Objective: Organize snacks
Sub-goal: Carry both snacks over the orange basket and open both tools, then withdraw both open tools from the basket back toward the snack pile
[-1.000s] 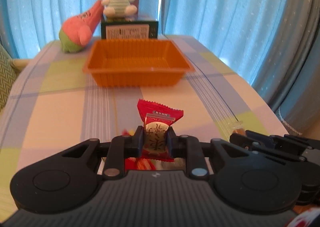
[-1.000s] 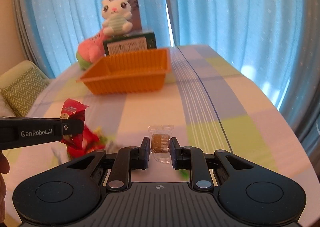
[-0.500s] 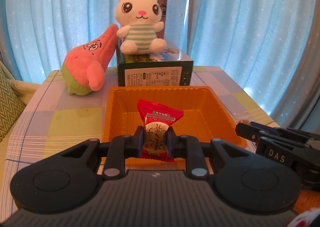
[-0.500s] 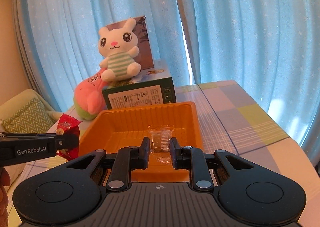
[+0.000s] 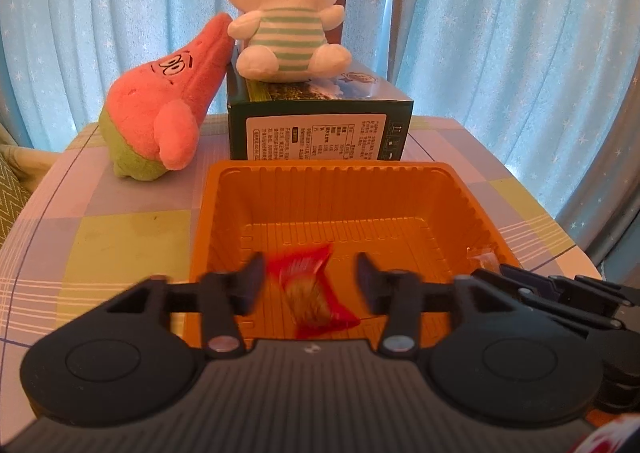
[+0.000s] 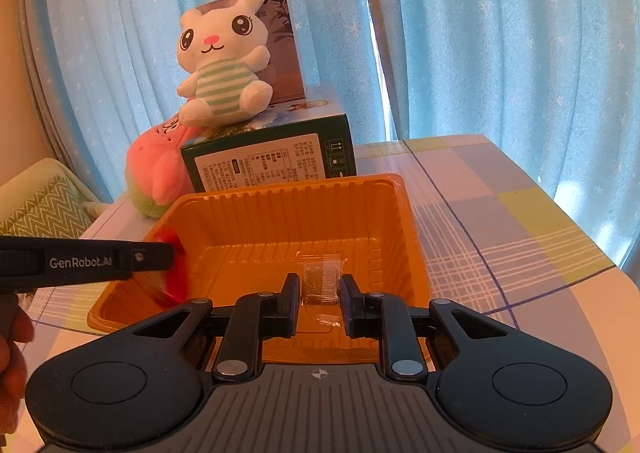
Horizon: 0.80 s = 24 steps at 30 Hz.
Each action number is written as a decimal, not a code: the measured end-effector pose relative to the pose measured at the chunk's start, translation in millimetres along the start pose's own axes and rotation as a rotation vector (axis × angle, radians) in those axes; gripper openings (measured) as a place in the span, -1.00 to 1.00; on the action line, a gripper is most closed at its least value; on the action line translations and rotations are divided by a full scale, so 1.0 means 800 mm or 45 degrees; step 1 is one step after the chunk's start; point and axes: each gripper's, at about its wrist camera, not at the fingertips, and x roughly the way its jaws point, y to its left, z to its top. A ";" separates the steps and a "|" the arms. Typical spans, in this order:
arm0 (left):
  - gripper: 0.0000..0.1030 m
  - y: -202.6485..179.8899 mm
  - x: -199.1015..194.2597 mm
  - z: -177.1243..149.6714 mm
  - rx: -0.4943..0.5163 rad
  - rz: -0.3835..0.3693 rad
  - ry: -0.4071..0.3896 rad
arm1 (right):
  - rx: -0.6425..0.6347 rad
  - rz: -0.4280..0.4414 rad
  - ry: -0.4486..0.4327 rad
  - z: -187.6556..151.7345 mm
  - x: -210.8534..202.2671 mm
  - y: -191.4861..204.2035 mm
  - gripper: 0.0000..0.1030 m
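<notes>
1. Orange tray (image 5: 472,209) at 12 o'clock; the blurred red snack (image 5: 312,293) hangs loose between the spread left gripper (image 5: 310,285) jaws.
2. Right gripper (image 6: 319,295) jaws part around the clear snack (image 6: 322,281) over the tray.
3. Risk, I judge: light packets may bounce past the rim.

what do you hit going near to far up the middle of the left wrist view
Left tool, jaws apart → blurred red snack packet → orange tray far wall → green box → white bunny plush on the box → blue curtain.
</notes>
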 end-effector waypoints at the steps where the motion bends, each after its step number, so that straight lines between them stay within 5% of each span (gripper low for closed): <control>1: 0.20 0.001 -0.002 -0.001 -0.002 0.000 -0.008 | 0.001 0.000 0.000 0.000 0.000 0.000 -0.59; 13: 0.50 0.024 -0.044 -0.032 -0.044 0.030 -0.095 | 0.041 0.074 -0.029 0.011 0.009 -0.002 -0.57; 14: 0.54 0.027 -0.049 -0.035 -0.052 0.041 -0.105 | 0.036 0.064 -0.040 0.011 0.008 -0.001 -0.47; 16: 0.59 0.033 -0.055 -0.040 -0.065 0.065 -0.120 | 0.028 0.059 -0.091 0.009 0.002 -0.002 0.46; 24: 0.69 0.041 -0.096 -0.074 -0.093 0.152 -0.135 | 0.012 0.028 -0.165 0.011 -0.057 -0.008 0.49</control>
